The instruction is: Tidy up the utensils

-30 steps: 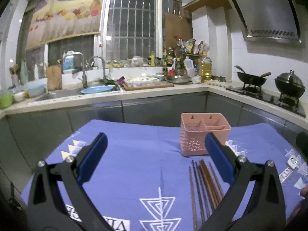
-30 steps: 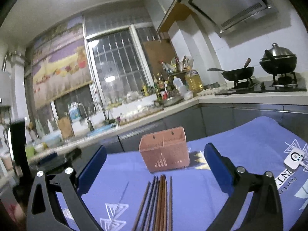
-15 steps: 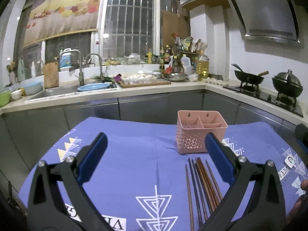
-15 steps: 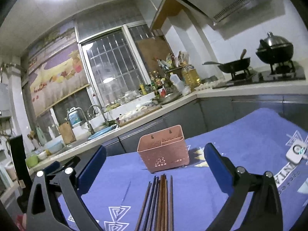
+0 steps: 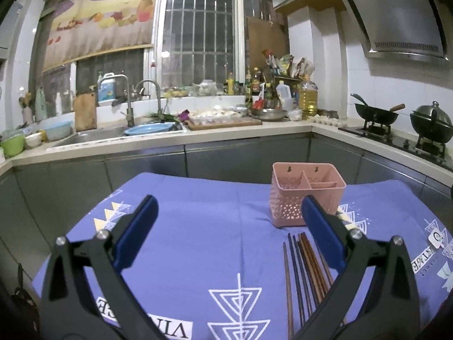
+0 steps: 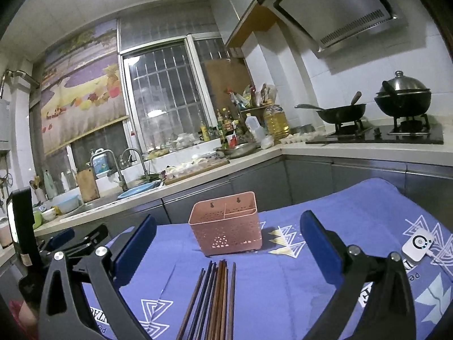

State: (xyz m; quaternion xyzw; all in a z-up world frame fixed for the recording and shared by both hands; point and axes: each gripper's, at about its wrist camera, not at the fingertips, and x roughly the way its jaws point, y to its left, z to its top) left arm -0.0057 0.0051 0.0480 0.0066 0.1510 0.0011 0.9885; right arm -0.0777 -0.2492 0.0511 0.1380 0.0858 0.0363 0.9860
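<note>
A pink perforated utensil basket (image 5: 307, 194) with divided compartments stands upright on the blue cloth; it also shows in the right wrist view (image 6: 226, 223). Several brown and dark chopsticks (image 5: 304, 263) lie side by side on the cloth just in front of it, and they show in the right wrist view (image 6: 212, 297) too. My left gripper (image 5: 226, 226) is open and empty, above the cloth to the left of the chopsticks. My right gripper (image 6: 228, 240) is open and empty, hovering over the chopsticks and facing the basket.
The blue patterned tablecloth (image 5: 203, 221) covers the table. A small white device with a cable (image 6: 418, 244) lies at the right. The other gripper (image 6: 70, 239) shows at the left edge. Kitchen counter, sink (image 5: 93, 134) and stove with pots (image 5: 430, 121) lie behind.
Both views have shifted slightly: the basket and chopsticks sit a little differently in frame as both grippers drift above the table. Both grippers stay open and empty.
</note>
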